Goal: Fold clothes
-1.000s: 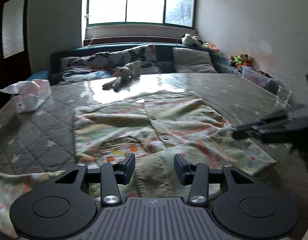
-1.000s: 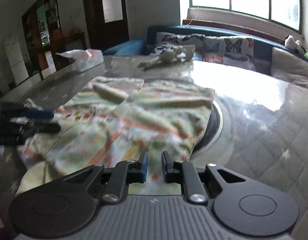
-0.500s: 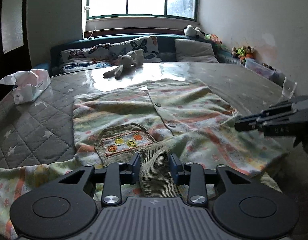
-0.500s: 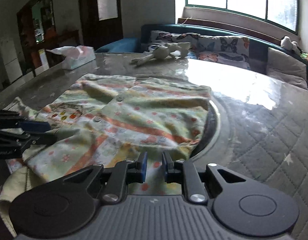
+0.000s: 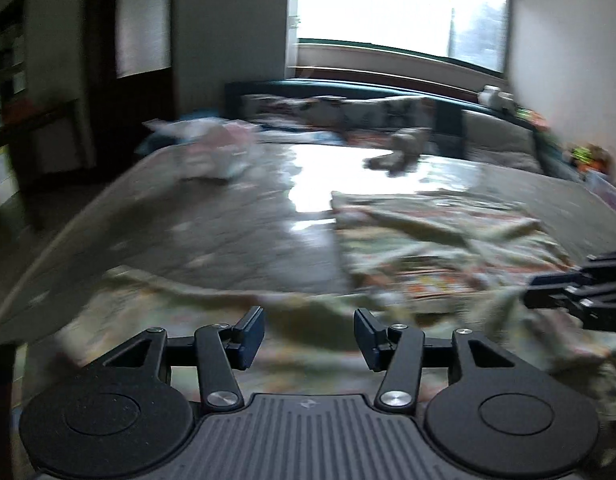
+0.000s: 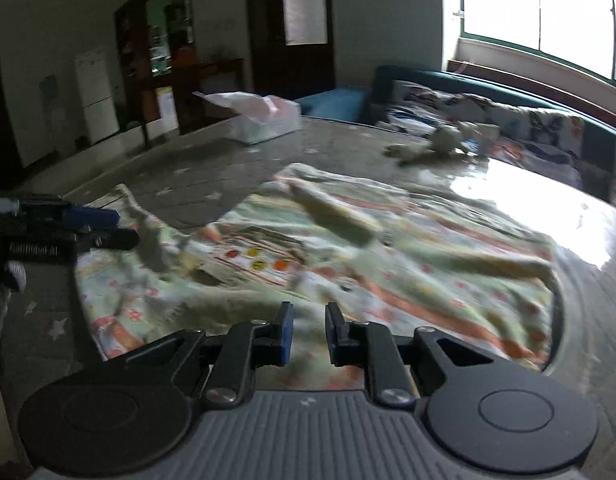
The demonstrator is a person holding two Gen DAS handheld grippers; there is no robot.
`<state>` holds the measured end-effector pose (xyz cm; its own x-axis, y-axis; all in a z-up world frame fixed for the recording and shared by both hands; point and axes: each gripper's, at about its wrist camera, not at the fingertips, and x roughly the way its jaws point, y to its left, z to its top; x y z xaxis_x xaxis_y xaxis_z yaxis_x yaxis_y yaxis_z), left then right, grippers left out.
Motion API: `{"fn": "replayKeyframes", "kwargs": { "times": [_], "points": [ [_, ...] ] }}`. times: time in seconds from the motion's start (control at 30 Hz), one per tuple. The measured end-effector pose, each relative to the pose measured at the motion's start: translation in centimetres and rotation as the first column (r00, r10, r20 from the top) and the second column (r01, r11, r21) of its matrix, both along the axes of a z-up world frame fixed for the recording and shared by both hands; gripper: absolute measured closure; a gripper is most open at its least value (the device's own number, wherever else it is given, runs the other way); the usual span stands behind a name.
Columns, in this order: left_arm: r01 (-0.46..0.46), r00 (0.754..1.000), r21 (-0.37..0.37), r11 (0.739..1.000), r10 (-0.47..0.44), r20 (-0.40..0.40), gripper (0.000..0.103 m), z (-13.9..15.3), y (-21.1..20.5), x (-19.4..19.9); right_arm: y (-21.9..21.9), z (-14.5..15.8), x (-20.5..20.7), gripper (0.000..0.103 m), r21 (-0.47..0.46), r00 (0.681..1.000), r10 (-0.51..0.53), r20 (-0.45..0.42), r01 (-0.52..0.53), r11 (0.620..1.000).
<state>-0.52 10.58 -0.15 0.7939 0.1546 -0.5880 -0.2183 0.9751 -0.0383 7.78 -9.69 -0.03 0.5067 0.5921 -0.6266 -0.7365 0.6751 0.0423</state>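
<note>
A pale green child's shirt (image 6: 407, 264) with orange stripes and a dotted pocket (image 6: 264, 260) lies spread on the table. In the blurred left wrist view the shirt (image 5: 447, 248) lies ahead and to the right. My left gripper (image 5: 309, 336) hovers over the shirt's near left edge; its jaws are opening wide with no cloth pinched between them. In the right wrist view the left gripper (image 6: 122, 227) is at the far left, next to a raised fold of cloth. My right gripper (image 6: 308, 334) is over the shirt's near hem, its jaws opening to a narrow gap, pads off the cloth.
The round table (image 6: 212, 184) has a grey quilted cover under glass, with a dark turntable rim (image 6: 559, 280) at the shirt's right. A tissue box (image 6: 268, 118) and a plush toy (image 6: 439, 142) sit at the back. A sofa with cushions (image 6: 507, 112) runs under the window.
Both views have swung to the left across the table. The left jaws have spread much wider and left the shirt's middle hem. The right gripper's gap has grown slightly.
</note>
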Motion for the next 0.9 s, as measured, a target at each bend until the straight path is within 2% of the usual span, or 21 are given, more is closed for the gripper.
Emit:
{"fn": "replayKeyframes", "kwargs": {
  "times": [0.1, 0.27, 0.5, 0.6, 0.67, 0.77, 0.83, 0.9],
  "points": [
    [-0.1, 0.995, -0.001, 0.995, 0.1, -0.015, 0.05, -0.4, 2.6, -1.2, 1.4, -0.8, -0.2, 0.084, -0.016, 0.999, 0.035, -0.008, -0.035, 0.999],
    [-0.256, 0.966, -0.014, 0.966, 0.256, -0.035, 0.05, -1.0, 6.5, -2.8, 2.2, -1.4, -0.8, 0.084, -0.053, 0.998, 0.058, 0.008, -0.057, 0.997],
    [-0.393, 0.918, -0.01, 0.919, 0.393, -0.05, 0.051, -1.5, 9.6, -3.0, 2.0, -0.9, -2.0, 0.084, -0.049, 0.996, 0.092, 0.008, -0.092, 0.995],
    [-0.426, 0.903, -0.024, 0.905, 0.423, -0.066, 0.053, -1.9, 10.7, -2.6, 1.8, -1.0, -2.1, 0.084, -0.044, 0.996, 0.088, 0.005, -0.088, 0.995],
    [-0.432, 0.9, -0.034, 0.901, 0.429, -0.076, 0.059, -2.1, 11.0, -2.4, 1.4, -0.7, -2.2, 0.084, -0.035, 0.997, 0.082, 0.011, -0.082, 0.996],
    [-0.441, 0.896, -0.037, 0.897, 0.438, -0.07, 0.06, -2.2, 11.2, -2.2, 0.9, -0.3, -2.3, 0.083, -0.029, 0.997, 0.074, 0.02, -0.073, 0.997],
    [-0.445, 0.895, -0.036, 0.895, 0.442, -0.064, 0.07, -2.3, 11.2, -2.1, 0.4, -0.1, -2.4, 0.083, -0.024, 0.998, 0.065, 0.023, -0.064, 0.998],
    [-0.449, 0.893, -0.033, 0.893, 0.447, -0.057, 0.074, -2.3, 11.2, -2.1, 0.0, 0.0, -2.5, 0.083, -0.02, 0.998, 0.053, 0.022, -0.053, 0.998]
  ]
}}
